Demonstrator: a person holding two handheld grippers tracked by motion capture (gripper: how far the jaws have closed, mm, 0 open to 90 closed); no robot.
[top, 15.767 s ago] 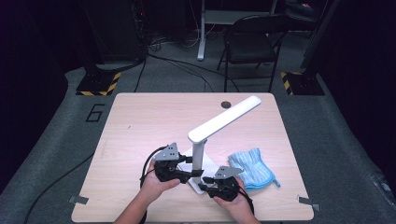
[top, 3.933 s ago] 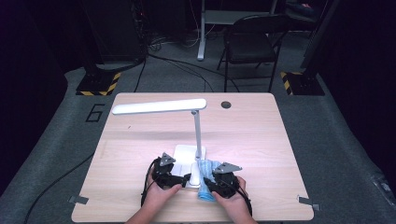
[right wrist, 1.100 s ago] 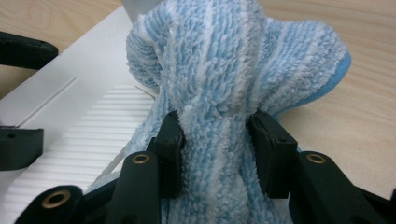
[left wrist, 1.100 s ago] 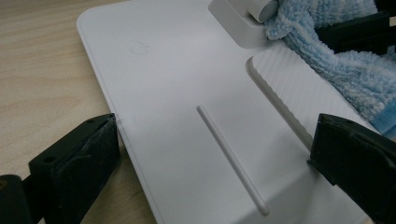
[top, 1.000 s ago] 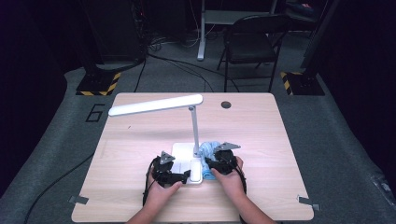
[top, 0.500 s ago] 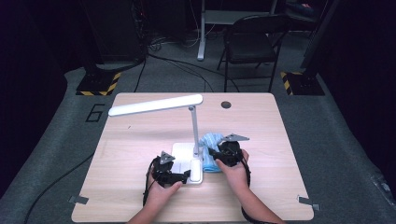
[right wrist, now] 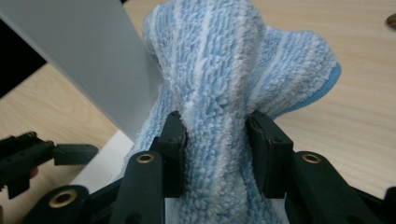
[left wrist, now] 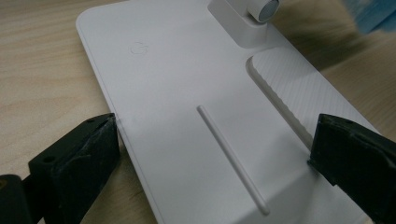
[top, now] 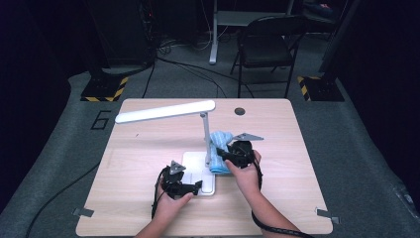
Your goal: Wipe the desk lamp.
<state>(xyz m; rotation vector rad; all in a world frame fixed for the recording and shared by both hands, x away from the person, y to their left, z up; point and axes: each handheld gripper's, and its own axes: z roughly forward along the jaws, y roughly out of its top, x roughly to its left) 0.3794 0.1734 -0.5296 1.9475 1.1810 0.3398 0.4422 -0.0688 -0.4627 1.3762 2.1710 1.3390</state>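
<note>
A white desk lamp stands mid-table, with its flat base (top: 195, 167), upright post (top: 205, 136) and long head (top: 166, 111) swung left. My left gripper (top: 197, 187) is at the base's near edge. In the left gripper view its jaws (left wrist: 215, 154) clamp the base (left wrist: 187, 84) across its width. My right gripper (top: 224, 155) is shut on a blue striped cloth (top: 218, 146), bunched between its jaws (right wrist: 215, 135). The cloth (right wrist: 233, 60) presses against the lamp post (right wrist: 93, 60) on its right side.
The light wooden table (top: 307, 163) has a round cable hole (top: 240, 111) at its back edge. A black folding chair (top: 267, 49) stands behind the table. Cables trail from both grippers toward the front edge.
My right gripper has carried the cloth from the base's right edge farther back, to the foot of the post. The left gripper and the lamp have stayed put.
</note>
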